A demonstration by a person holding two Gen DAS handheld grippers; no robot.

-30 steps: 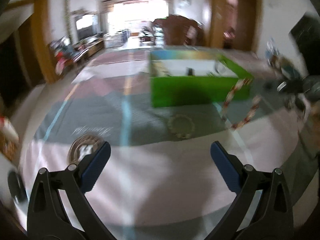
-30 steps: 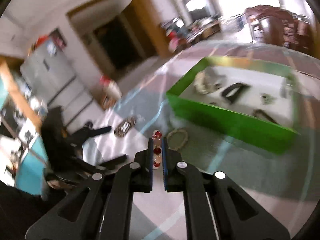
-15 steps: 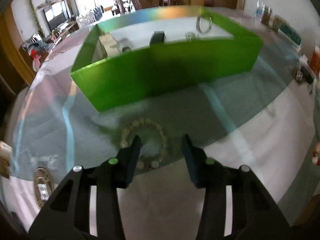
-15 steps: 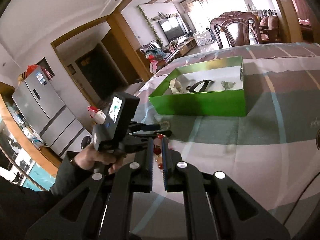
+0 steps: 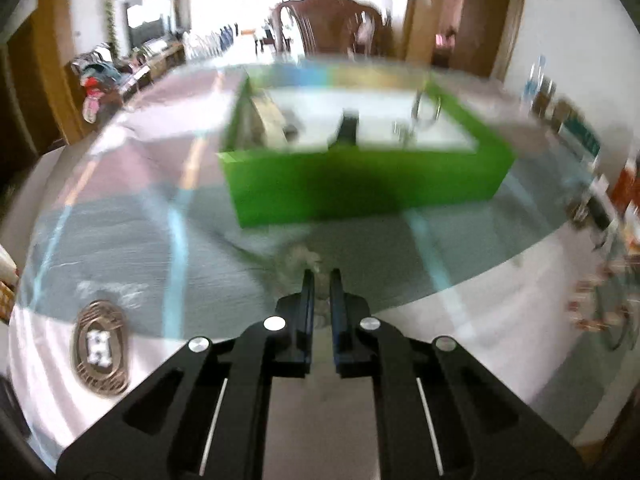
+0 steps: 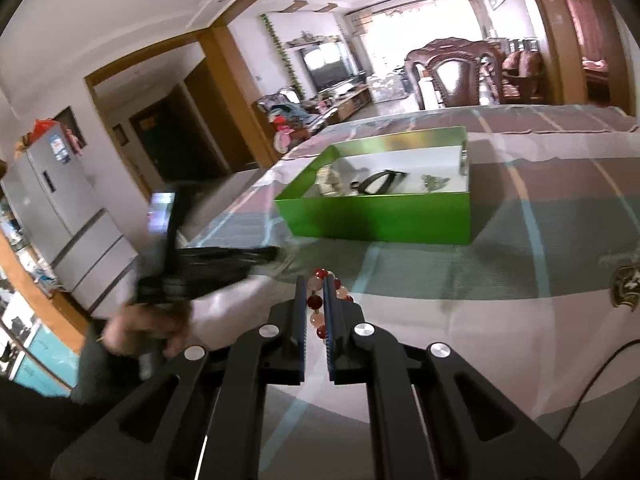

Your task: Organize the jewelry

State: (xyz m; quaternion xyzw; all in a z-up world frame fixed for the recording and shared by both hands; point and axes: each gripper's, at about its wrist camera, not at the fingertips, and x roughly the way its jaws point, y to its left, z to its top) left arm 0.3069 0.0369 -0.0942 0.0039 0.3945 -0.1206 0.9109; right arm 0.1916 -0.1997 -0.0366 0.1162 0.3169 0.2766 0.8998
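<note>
A pale bead bracelet (image 5: pixel 304 258) shows as a blur on the tablecloth just before the green box (image 5: pixel 360 188). My left gripper (image 5: pixel 321 276) is shut on it, with beads between the pads. In the right wrist view my right gripper (image 6: pixel 315 280) is shut on a red and pink bead bracelet (image 6: pixel 314 301), held above the table. The same view shows the green box (image 6: pixel 380 216) ahead, holding a black band (image 6: pixel 378 181) and small metal pieces. My left gripper (image 6: pixel 256 256) is there too, blurred, at the left with a hand (image 6: pixel 148 324) on it.
A round bronze medallion (image 5: pixel 100 348) lies on the cloth at the near left. Bottles and small packs (image 5: pixel 560 112) stand along the table's right edge. A wooden chair (image 6: pixel 456 72) stands behind the table. A black cable (image 6: pixel 592 384) runs along the near right.
My left gripper's jaws went from wide open to shut on the pale bracelet, then drew back from the green box. My right gripper stayed shut on the red bracelet and swung towards the box.
</note>
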